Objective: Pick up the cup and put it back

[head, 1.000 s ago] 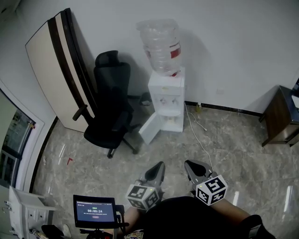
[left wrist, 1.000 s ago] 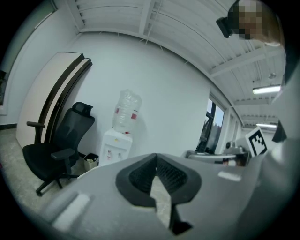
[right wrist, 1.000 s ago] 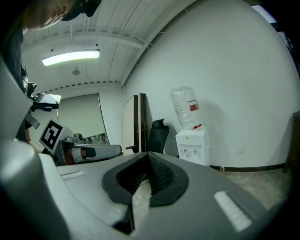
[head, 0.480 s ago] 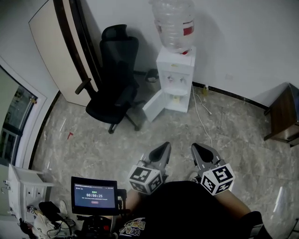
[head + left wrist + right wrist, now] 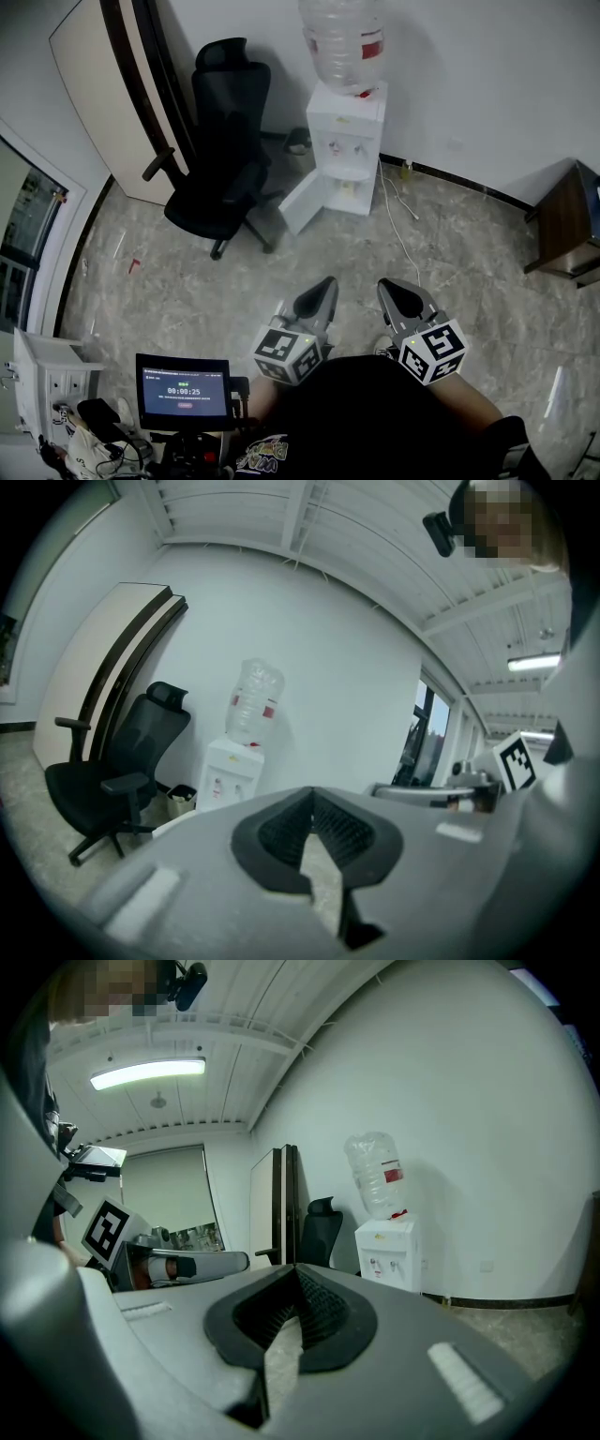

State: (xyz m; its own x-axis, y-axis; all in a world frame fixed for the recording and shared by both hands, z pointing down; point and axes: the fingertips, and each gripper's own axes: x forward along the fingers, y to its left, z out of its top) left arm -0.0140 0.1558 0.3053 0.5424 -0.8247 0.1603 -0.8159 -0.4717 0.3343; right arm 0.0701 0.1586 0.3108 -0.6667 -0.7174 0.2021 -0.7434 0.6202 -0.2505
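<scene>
I can make out no cup in any view. A white water dispenser [image 5: 345, 141] with a clear bottle [image 5: 345, 42] stands against the far wall, and its lower cabinet door [image 5: 305, 202] hangs open. My left gripper [image 5: 323, 284] and right gripper [image 5: 389, 286] are held side by side in front of my body, well short of the dispenser and pointing toward it. Both are shut with nothing between the jaws. The left gripper view shows the left gripper [image 5: 312, 799] with the dispenser [image 5: 228, 775] far off. In the right gripper view the right gripper [image 5: 298, 1277] also faces the distant dispenser [image 5: 386, 1252].
A black office chair [image 5: 220, 159] stands left of the dispenser, with a pale board [image 5: 103, 84] leaning on the wall behind it. A cable [image 5: 398, 234] runs across the marble floor. A brown cabinet [image 5: 567, 225] is at the right edge. A small monitor [image 5: 184, 392] sits at lower left.
The head view has shifted, so the dispenser and chair sit higher in the picture. Both grippers keep the same pose, side by side and shut.
</scene>
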